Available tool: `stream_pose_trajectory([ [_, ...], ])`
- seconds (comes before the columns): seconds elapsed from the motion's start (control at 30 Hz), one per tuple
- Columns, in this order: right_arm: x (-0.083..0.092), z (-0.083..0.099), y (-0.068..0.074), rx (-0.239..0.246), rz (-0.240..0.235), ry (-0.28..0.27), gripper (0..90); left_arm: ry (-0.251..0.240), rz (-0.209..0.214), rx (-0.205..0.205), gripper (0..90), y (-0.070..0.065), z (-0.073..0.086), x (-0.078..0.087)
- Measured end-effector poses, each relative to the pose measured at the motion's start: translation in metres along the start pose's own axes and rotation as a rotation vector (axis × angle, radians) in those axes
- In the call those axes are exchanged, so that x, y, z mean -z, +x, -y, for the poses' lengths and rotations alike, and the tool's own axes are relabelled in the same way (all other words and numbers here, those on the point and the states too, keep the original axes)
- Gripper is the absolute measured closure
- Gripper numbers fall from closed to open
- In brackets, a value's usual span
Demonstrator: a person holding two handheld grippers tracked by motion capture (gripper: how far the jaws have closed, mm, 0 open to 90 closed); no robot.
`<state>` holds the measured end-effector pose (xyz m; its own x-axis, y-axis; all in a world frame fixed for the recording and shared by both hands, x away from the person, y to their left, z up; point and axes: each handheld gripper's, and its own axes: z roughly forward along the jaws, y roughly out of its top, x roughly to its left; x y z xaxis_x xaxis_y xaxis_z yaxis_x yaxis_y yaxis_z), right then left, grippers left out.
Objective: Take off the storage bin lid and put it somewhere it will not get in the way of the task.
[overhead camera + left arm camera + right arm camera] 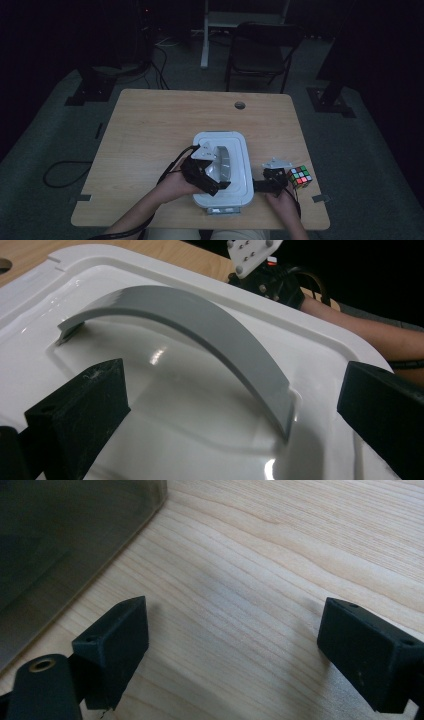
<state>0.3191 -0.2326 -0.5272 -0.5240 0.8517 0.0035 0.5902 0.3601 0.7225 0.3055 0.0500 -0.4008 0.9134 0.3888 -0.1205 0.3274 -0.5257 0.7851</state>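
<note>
A white lidded box [242, 150] sits at the front middle of the wooden table [150, 130]. Its lid [150, 410] carries an arched grey handle [200, 320]. My left gripper [235, 390] hovers low over the lid, open, one jaw on each side of the handle [227, 162] and not touching it. To the right of the box my right gripper [270, 182] is held open just above bare wood, nothing between its jaws [230, 630]. The box's side wall [60, 540] stands to its left. A Rubik's cube [299, 176] lies right beside that gripper.
A cable hole [240, 105] is cut near the table's far edge. A folding chair [260, 50] stands behind the table, in a dark room. A cable loop [62, 172] lies on the floor at the left. The table's far half is bare wood.
</note>
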Motion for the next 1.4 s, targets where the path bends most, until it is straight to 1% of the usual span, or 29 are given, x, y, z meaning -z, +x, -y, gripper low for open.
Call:
stream_pose_trajectory([
  [0.07,0.000,0.000,0.000,0.000,0.000,-0.001,12.9,0.005,0.010,0.003,0.7,0.002,-0.003,-0.003],
  [0.13,0.000,0.000,0.000,0.000,0.000,-0.001,12.9,0.007,0.008,0.000,0.9,0.003,-0.005,-0.004],
  [0.17,0.000,0.000,0.000,0.000,0.000,-0.001,12.9,0.004,0.010,0.007,3.5,0.003,-0.006,-0.005],
  [0.27,0.000,0.000,0.000,0.000,0.000,-0.001,12.9,0.015,0.004,0.010,4.2,0.003,-0.009,-0.008],
  [0.3,0.000,0.000,0.000,0.000,0.000,-0.001,12.9,0.015,0.003,0.020,5.6,0.003,-0.010,-0.008],
  [0.37,0.000,0.000,0.000,0.000,0.000,-0.001,12.9,0.016,0.017,0.023,5.7,0.003,-0.012,-0.009],
  [0.47,0.000,0.000,0.000,-0.001,0.000,-0.001,12.9,0.037,0.010,-0.004,14.1,0.000,-0.013,-0.011],
  [0.57,0.000,0.000,0.000,0.000,0.000,-0.001,12.9,0.056,-0.013,-0.038,15.7,-0.004,-0.014,-0.012],
  [0.6,0.000,0.000,0.000,0.000,0.000,-0.001,12.9,0.067,-0.023,-0.058,15.8,-0.006,-0.014,-0.013],
  [0.63,0.000,0.000,0.000,0.000,0.000,-0.001,12.9,0.066,-0.032,-0.064,16.6,-0.007,-0.014,-0.013],
  [0.67,0.000,0.000,0.000,0.000,0.000,-0.001,12.9,0.068,-0.046,-0.069,18.6,-0.008,-0.015,-0.013],
  [0.7,0.000,0.000,0.000,0.000,0.000,-0.001,12.9,0.064,-0.036,-0.053,20.9,-0.007,-0.015,-0.013],
  [0.73,0.000,0.000,0.000,0.000,0.000,-0.001,12.9,0.049,-0.023,-0.027,21.4,-0.005,-0.015,-0.013],
  [0.8,0.000,0.000,0.000,-0.001,0.000,0.000,12.9,0.038,-0.023,-0.016,28.0,-0.003,-0.014,-0.013],
  [0.83,0.000,0.000,0.000,0.000,0.000,0.000,12.9,0.037,-0.026,-0.024,29.0,-0.003,-0.014,-0.013],
  [0.9,0.000,0.000,0.000,-0.001,0.000,-0.001,12.9,0.040,-0.048,-0.060,30.6,-0.006,-0.013,-0.013],
  [0.93,0.000,0.000,0.000,-0.001,0.000,-0.001,12.9,0.043,-0.060,-0.066,30.8,-0.008,-0.013,-0.013],
  [0.97,0.000,0.000,0.000,-0.001,0.000,-0.001,12.9,0.048,-0.062,-0.065,31.5,-0.009,-0.013,-0.013],
  [1.1,0.000,0.000,0.000,0.000,0.000,0.000,12.9,0.058,-0.053,-0.071,41.1,-0.012,-0.014,-0.012],
  [1.13,0.000,0.000,0.000,0.000,0.000,0.000,12.9,0.059,-0.036,-0.068,47.5,-0.013,-0.014,-0.011],
  [1.27,0.000,0.000,0.000,0.000,0.000,0.000,12.9,0.053,-0.032,-0.066,49.6,-0.014,-0.013,-0.010],
  [1.4,0.000,0.000,0.000,-0.001,0.000,-0.001,12.9,0.032,-0.010,-0.068,54.5,-0.013,-0.009,-0.009],
])
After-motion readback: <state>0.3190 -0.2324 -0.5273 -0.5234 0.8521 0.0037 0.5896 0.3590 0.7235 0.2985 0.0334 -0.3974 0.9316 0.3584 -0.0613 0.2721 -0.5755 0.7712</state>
